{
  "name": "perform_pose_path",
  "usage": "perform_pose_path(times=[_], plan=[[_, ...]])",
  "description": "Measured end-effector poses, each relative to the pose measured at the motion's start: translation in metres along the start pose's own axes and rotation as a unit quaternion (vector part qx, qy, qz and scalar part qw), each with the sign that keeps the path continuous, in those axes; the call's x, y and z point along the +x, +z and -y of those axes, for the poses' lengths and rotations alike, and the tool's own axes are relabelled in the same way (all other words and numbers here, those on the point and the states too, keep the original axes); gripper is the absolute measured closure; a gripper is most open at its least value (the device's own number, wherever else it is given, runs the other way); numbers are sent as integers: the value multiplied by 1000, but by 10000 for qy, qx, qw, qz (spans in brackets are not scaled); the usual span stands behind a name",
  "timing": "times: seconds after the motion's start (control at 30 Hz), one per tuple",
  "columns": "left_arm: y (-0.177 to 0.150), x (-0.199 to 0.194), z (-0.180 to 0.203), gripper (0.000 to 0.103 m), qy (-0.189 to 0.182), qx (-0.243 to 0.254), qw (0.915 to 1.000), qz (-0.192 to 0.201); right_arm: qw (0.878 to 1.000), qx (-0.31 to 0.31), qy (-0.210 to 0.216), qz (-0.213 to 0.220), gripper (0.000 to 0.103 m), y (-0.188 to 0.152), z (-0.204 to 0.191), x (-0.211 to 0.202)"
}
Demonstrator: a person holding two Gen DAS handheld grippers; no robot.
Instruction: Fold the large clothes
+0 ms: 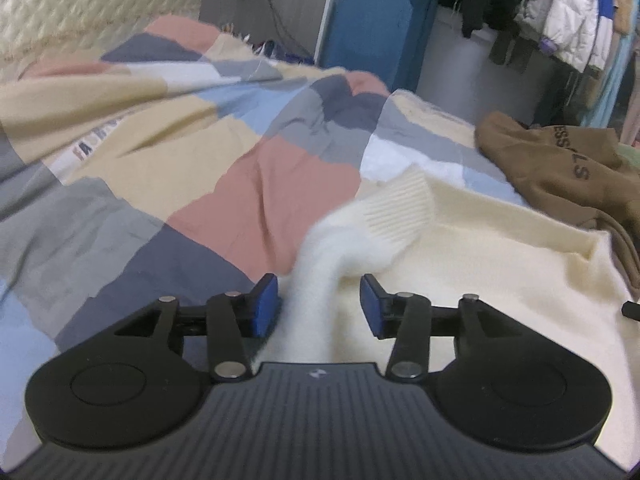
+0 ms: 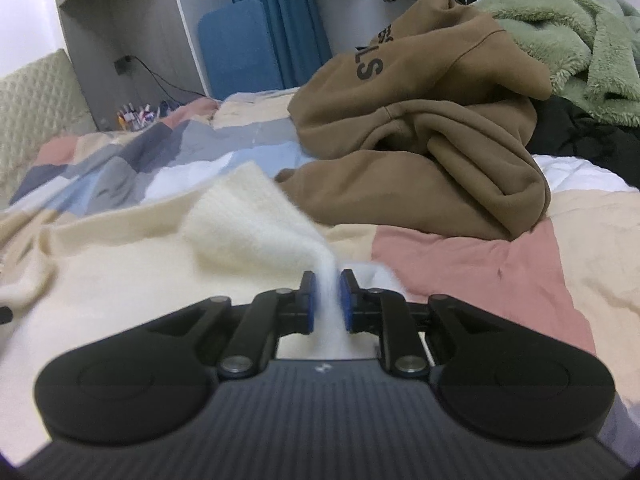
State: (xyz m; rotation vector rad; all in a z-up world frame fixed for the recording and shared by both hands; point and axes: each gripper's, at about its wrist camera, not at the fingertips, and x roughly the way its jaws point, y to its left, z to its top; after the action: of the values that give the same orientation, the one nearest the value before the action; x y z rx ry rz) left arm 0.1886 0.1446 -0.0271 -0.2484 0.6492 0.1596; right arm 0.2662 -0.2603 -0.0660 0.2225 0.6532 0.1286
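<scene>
A cream knit sweater (image 1: 480,260) lies spread on the patchwork bed cover (image 1: 160,160). One sleeve with a ribbed cuff (image 1: 396,208) rises from it and runs down between the jaws of my left gripper (image 1: 318,304). That gripper is open: the sleeve brushes the left pad and a gap shows at the right pad. In the right wrist view another fold of the cream sweater (image 2: 248,224) is pulled up into my right gripper (image 2: 328,300). Its blue pads stand close together with the blurred white knit filling the space between them.
A crumpled brown hoodie (image 2: 420,140) with dark lettering lies just beyond the sweater, also the brown hoodie (image 1: 560,168) at right. Behind it sit a green fleece (image 2: 580,40) and a black garment (image 2: 592,136). A quilted headboard (image 1: 80,0) and hanging clothes (image 1: 560,12) border the bed.
</scene>
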Motion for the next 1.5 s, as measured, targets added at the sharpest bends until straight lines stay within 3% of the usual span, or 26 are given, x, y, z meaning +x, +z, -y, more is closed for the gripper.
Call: perform_pose_path(times=[0.03,0.1,0.17,0.37,0.57,0.8,1.13,1.27,1.3,1.4,1.5], plan=[[-1,-7,2,50,-33,38,10000,49,10000,5,21,14,82,0,-1,-6],[-3,-23,7,49,-168,110,9997,112,10000,10,85,50,67,-2,-4,-19],[-8,-41,15,49,-272,250,9991,200,9995,103,262,124,63,-3,-5,-33],[-27,-84,42,49,-656,513,9959,354,9973,-97,666,286,64,-8,-23,-75],[-61,-113,61,49,-936,538,9938,250,9939,-215,1080,115,63,-35,-47,-107],[-96,-133,67,49,-1307,266,9911,-20,9856,436,1581,-418,63,-73,-53,-130],[-103,-137,70,49,-1503,123,9885,-137,9502,1894,2105,-1302,59,-108,-38,-128],[-104,-131,69,49,-1537,52,9878,-258,9309,2359,2234,-1666,22,-119,-36,-115],[-104,-130,68,49,-1551,31,9875,-287,9241,2537,2261,-1748,18,-123,-35,-111],[-104,-124,65,45,-1592,-98,9864,-391,9043,2953,2322,-2027,18,-134,-31,-98],[-103,-118,61,41,-1659,-276,9845,-506,8988,3176,2259,-2008,18,-136,-28,-90]])
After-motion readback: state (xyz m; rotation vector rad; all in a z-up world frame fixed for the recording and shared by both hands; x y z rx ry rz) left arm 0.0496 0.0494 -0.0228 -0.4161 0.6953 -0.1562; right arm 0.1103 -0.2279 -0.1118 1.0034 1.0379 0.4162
